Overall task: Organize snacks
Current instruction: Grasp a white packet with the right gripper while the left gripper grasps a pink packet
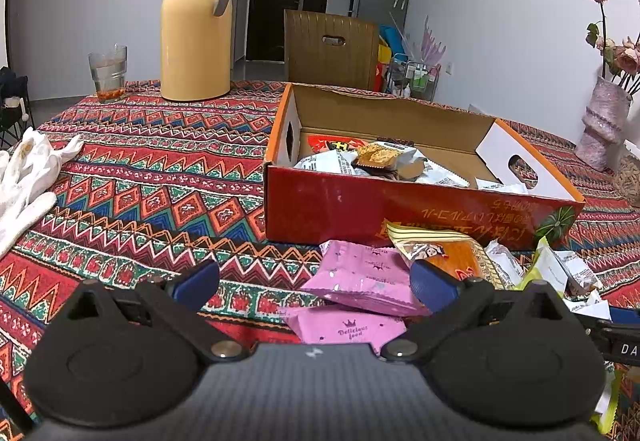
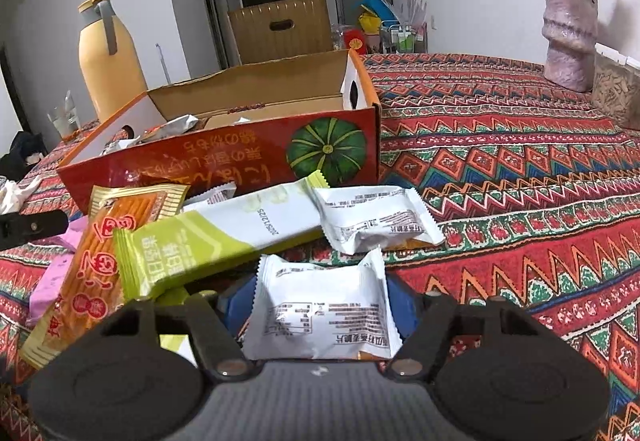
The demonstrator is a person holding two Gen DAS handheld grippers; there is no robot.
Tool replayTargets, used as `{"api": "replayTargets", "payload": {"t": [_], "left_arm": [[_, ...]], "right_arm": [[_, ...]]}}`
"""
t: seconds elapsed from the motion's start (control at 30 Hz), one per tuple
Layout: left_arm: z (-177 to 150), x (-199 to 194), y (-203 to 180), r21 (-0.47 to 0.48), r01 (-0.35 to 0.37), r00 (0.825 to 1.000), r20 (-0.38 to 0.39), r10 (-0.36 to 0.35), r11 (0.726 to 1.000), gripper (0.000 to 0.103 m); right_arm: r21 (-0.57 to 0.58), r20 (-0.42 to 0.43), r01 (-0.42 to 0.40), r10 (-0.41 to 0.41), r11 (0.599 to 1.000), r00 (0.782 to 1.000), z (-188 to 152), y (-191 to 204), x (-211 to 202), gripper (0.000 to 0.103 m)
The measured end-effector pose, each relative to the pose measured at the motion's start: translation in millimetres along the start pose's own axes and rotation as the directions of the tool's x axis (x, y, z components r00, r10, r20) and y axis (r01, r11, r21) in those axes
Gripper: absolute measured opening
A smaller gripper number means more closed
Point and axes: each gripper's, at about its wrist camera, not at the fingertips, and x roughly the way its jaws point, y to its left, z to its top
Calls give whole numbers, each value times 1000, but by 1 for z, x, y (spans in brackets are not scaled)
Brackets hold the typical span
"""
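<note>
An open red cardboard box (image 1: 400, 213) with a pumpkin print (image 2: 326, 149) holds several wrapped snacks (image 1: 380, 157). Loose packets lie on the cloth in front of it. My left gripper (image 1: 314, 281) is open and hovers low over two pink packets (image 1: 360, 281), with an orange packet (image 1: 452, 257) just beyond its right finger. My right gripper (image 2: 320, 301) is shut on a white snack packet (image 2: 320, 305); both blue pads press its sides and its far corners curl up. Ahead lie a green-and-white bar (image 2: 216, 237), an orange packet (image 2: 96, 273) and another white packet (image 2: 376, 221).
A patterned red tablecloth (image 1: 140, 181) covers the table. A yellow thermos (image 1: 196, 29) and a glass (image 1: 108, 73) stand at the back left, white gloves (image 1: 28, 177) lie at the left edge. A pink vase with flowers (image 2: 570, 37) stands at the far right beside a container (image 2: 616, 89).
</note>
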Motion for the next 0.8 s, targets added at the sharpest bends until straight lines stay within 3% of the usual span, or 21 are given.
{"api": "replayTargets", "payload": {"t": [0.3, 0.57, 0.8], "left_arm": [[0, 3, 2, -7, -6, 1000, -17, 5, 1000, 103], [6, -1, -1, 23, -4, 999, -53, 5, 1000, 103], [16, 8, -13, 140, -13, 992, -125, 31, 990, 103]], "right_arm": [[4, 26, -28, 27, 1000, 999, -1, -1, -6, 48], [12, 106, -16, 15, 1000, 994, 5, -8, -25, 47], [39, 162, 23, -29, 999, 986, 17, -29, -27, 48]]}}
